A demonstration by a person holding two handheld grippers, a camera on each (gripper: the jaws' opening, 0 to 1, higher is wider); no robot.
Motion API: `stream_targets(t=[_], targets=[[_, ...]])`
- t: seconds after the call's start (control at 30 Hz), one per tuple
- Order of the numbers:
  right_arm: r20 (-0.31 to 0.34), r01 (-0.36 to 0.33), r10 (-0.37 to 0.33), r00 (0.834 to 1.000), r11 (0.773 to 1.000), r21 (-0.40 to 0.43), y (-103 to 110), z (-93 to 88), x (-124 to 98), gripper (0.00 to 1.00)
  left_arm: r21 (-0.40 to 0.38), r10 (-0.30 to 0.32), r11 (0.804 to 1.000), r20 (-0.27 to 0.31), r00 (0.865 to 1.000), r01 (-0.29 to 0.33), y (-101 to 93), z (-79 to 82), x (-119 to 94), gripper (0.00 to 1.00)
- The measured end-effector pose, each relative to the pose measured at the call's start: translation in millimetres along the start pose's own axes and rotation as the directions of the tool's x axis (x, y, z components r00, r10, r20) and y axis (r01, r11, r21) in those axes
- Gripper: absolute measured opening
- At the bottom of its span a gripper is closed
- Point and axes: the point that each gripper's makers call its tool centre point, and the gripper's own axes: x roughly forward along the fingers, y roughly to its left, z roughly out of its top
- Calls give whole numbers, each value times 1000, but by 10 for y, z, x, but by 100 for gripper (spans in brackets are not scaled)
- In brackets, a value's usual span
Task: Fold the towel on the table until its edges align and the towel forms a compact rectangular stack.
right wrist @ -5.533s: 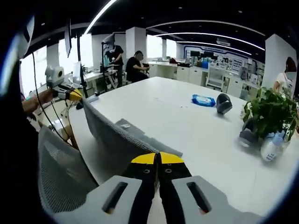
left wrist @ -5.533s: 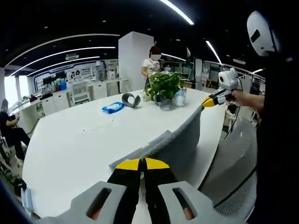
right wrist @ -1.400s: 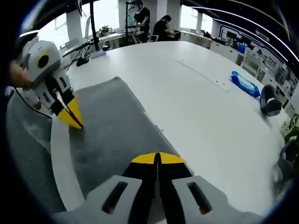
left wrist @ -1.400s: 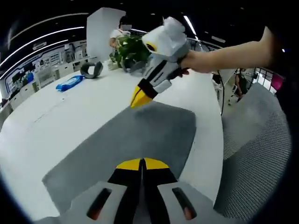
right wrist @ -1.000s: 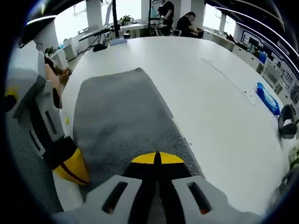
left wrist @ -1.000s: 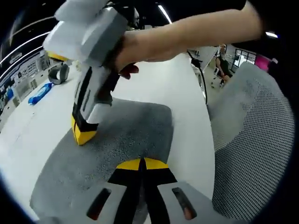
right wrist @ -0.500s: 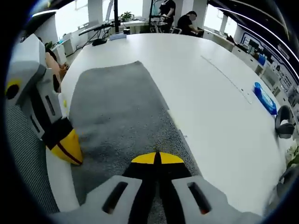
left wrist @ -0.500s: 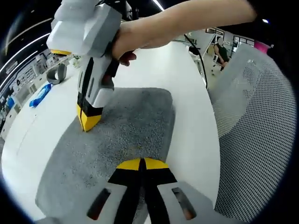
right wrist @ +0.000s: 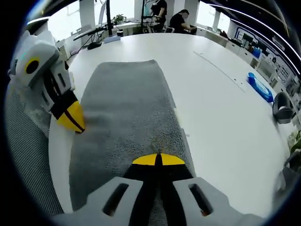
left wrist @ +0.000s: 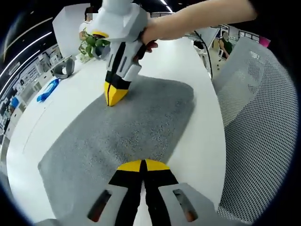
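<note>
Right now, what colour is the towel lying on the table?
Grey, with a speckled, fuzzy texture. The towel shows best in the right gripper view, spread flat on the white table.

No readable text.
Wall posters (left wrist: pixel 21 77) far back in left gripper view too blurred to read; blue packet (right wrist: pixel 260 87) print illegible, no nos./brands anywhere.

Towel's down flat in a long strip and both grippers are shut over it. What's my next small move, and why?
Probably open the right gripper and take the near short end of the gray towel, with the left gripper doing the same at its side. The towel lies as a long strip along the edge of the white table, not yet a compact stack, so another fold end to end looks needed.
</note>
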Motion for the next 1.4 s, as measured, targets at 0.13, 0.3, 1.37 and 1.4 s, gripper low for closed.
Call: stream_targets(t=[0.13,0.3,1.37,1.4], targets=[[4,7,-7,1000,1000,25,44,-107,-85,0,-21,12,1000,-3,1000,-12,87,-51,-26,1],[0,16,-16,1000,999,34,124,-214,-177,0,-22,27,999,-14,1000,-27,184,-97,-42,1],[-94,-52,59,994,996,72,993,-798,-639,0,-40,120,992,-31,992,-122,600,-231,-100,1],[-97,-58,65,993,996,69,1008,-791,-646,0,-40,133,990,-30,991,-134,610,-220,-119,1]])
